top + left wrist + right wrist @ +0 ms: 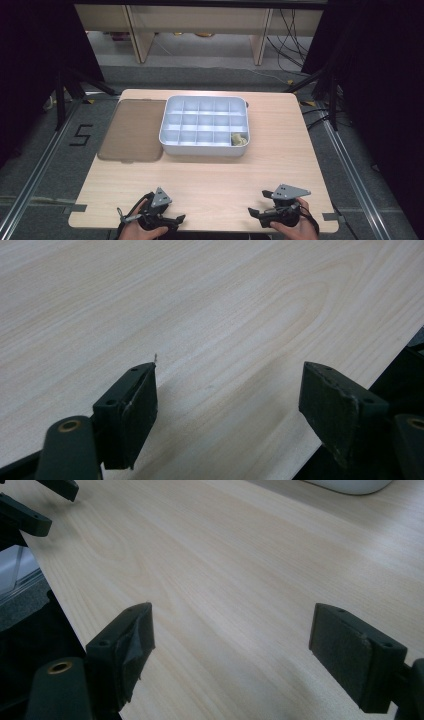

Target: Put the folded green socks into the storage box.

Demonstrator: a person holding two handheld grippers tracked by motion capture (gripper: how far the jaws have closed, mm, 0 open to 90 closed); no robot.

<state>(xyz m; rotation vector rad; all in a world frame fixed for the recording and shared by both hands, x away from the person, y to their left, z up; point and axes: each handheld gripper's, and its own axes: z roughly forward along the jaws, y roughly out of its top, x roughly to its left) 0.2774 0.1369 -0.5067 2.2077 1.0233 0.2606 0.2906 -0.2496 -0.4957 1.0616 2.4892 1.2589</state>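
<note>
A pale grey tray (167, 131) with many small compartments sits at the middle of the wooden table (210, 175). Its front right compartment holds a small yellowish thing (239, 140). My left gripper (176, 222) rests near the table's front edge, left of centre, jaws wide apart over bare wood (227, 390). My right gripper (257, 202) is at the front right, pointing left, also open with nothing between its fingers (232, 635). In the right gripper view the left gripper's black jaws (30, 510) appear at the top left, and a corner of the tray (350, 485) at the top right.
A brown translucent lid (132, 131) lies flat just left of the tray. Bare wood stretches between the tray and both grippers. Beyond the table are wooden furniture legs, cables on the floor and dark stands on both sides.
</note>
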